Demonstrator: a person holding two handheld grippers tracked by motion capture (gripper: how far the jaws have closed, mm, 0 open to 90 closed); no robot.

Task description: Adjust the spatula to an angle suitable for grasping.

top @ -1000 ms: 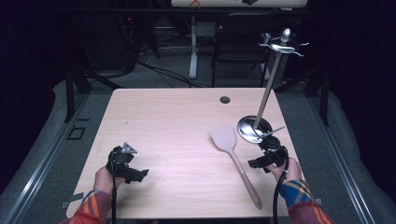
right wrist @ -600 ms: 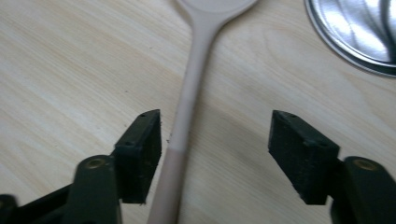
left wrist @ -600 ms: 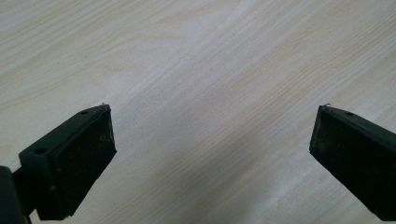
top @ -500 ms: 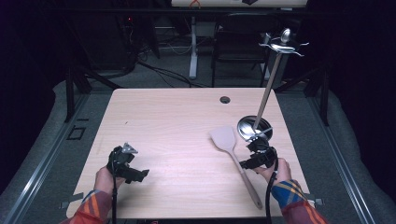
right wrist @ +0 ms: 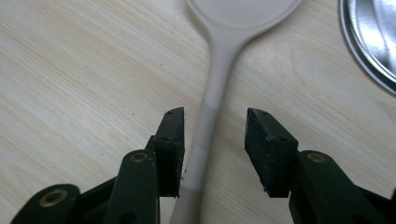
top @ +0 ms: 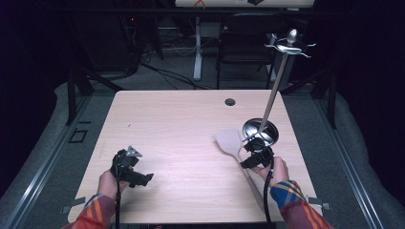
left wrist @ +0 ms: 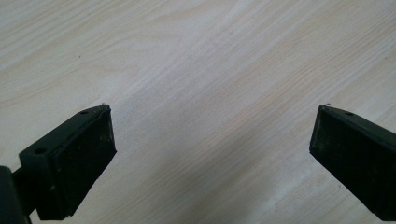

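Note:
A pale spatula [top: 228,141] lies flat on the wooden table [top: 181,119], blade away from the person. My right gripper [top: 253,153] hovers low over its handle. In the right gripper view the handle [right wrist: 218,79] runs up between the two jaws of my right gripper [right wrist: 215,119]. These jaws have just been closing and stand a little apart from the handle, close on the left side, so the gripper is open. My left gripper [top: 139,177] rests at the near left, open wide over bare wood [left wrist: 212,116].
A metal utensil stand with a round shiny base [top: 261,131] and a tall pole [top: 273,95] topped by hooks [top: 290,46] stands just right of the spatula blade. Its base edge [right wrist: 373,37] lies close to my right gripper. A small cable hole [top: 230,101] is at the far edge.
My right gripper has moved left from beside the stand's base to over the spatula handle, and its jaws have narrowed around it. The left gripper has stayed put.

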